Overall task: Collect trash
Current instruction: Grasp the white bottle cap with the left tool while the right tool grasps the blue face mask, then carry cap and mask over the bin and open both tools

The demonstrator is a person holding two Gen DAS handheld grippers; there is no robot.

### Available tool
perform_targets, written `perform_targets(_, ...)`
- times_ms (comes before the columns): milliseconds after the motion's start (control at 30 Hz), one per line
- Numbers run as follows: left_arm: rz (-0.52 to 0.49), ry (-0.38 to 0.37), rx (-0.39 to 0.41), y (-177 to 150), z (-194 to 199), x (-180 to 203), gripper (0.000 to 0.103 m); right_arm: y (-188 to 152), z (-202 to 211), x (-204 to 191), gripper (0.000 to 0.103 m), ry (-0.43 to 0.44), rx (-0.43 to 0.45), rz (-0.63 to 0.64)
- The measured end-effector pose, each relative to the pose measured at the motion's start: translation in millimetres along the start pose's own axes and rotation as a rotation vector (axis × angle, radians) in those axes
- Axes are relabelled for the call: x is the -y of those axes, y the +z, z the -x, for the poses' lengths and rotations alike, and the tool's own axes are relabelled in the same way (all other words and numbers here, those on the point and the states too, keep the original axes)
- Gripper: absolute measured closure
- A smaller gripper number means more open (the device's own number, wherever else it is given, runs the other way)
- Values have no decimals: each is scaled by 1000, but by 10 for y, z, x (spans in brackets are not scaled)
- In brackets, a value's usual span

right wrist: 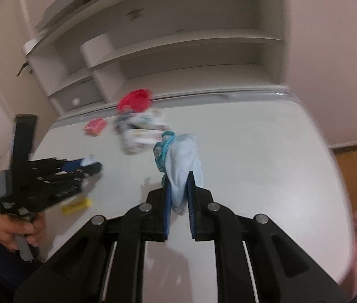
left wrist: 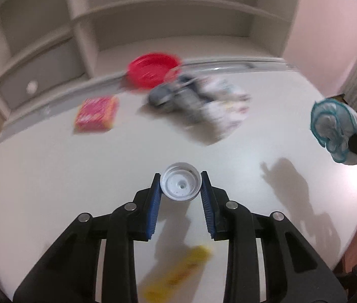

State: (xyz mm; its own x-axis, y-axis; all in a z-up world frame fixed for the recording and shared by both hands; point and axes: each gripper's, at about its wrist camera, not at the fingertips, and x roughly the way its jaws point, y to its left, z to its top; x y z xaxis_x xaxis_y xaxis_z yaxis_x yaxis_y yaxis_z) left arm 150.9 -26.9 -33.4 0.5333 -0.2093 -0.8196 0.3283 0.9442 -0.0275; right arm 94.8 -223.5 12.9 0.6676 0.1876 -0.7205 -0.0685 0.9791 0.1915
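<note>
My left gripper (left wrist: 180,185) is shut on a white plastic cap (left wrist: 180,184), held above the white table (left wrist: 77,171). My right gripper (right wrist: 178,184) is shut on a crumpled pale blue cloth with teal trim (right wrist: 181,159); it also shows at the right edge of the left wrist view (left wrist: 335,131). The left gripper shows at the left of the right wrist view (right wrist: 87,166). On the table lie a yellow wrapper (left wrist: 178,275), a red-and-yellow packet (left wrist: 96,113), and a crumpled white printed wrapper pile (left wrist: 203,101).
A red plate (left wrist: 153,69) sits at the back of the table beside the wrapper pile. A white shelf unit (left wrist: 153,25) with a drawer stands behind. The table's right edge (right wrist: 330,176) drops to a wooden floor.
</note>
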Motion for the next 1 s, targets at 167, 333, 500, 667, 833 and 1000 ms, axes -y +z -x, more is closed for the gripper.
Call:
perform_targets(167,-96,-127,44,100,163,839,73,-403,479,805,91,-169,41,-142)
perform_targets(333,-239,-290,67,49,243,1975,73,-984,1044,1676,91,-339,79,-332)
perform_targets(500,-391,-468,53,-189,240,3172,73,-1739,1601,2473,91,-489,93,-539)
perform_targets(667,-556,-601,18,-602,165,4152,73,-2436,1806,3021,91,-575,49,-703)
perform_targets(833,-691,-638,-44,-1052,-239,4807,73,-3070,1690,3526,91,-583,-39,-860)
perform_targets(1000,-749,-614,-158,-1363,-870,5219,73,-3417,1467,3838,91,-540,-127,-950)
